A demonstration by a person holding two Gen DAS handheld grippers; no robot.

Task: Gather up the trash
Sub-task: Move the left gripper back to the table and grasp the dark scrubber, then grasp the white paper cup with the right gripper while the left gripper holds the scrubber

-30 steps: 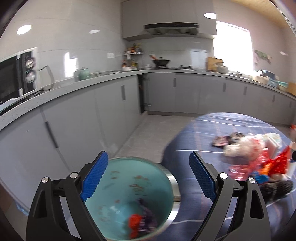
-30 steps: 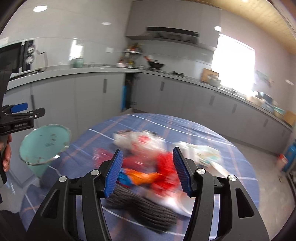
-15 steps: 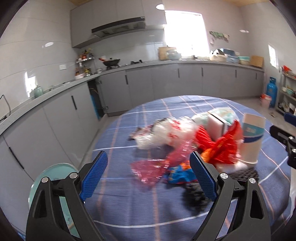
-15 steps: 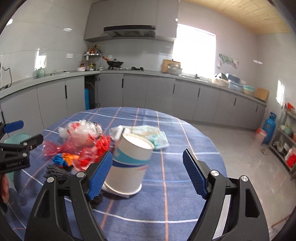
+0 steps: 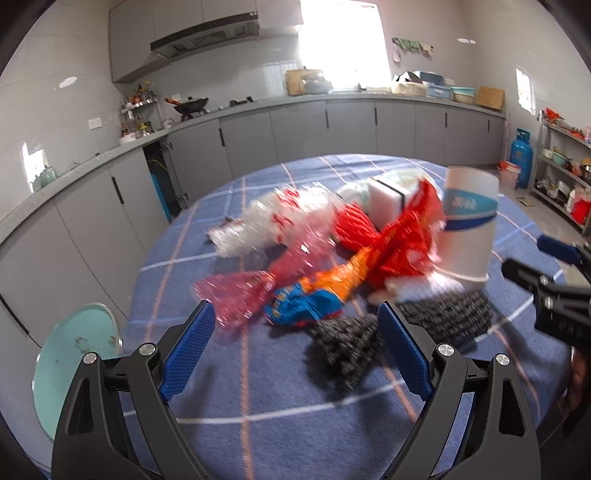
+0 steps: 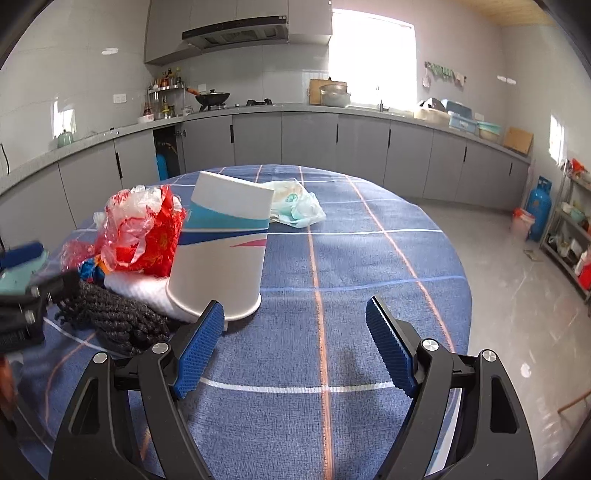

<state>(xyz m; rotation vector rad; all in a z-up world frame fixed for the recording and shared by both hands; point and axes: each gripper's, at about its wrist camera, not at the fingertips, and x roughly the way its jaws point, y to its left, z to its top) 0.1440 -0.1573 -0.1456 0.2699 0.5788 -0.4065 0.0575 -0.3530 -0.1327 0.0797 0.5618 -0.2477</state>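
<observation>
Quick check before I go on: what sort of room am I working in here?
A home kitchen, most likely: a range hood over a stove with a wok, grey cabinets under a long counter, and a round table with trash.

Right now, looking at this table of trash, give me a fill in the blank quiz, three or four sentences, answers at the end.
1. The paper cup stands ____ down on the tablecloth.
2. The bin beside the table is ____ in colour.
3. The black knitted cloth lies nearest the ____ gripper.
4. Neither the left gripper nor the right gripper holds ____.

Missing words: upside; teal; left; anything
</observation>
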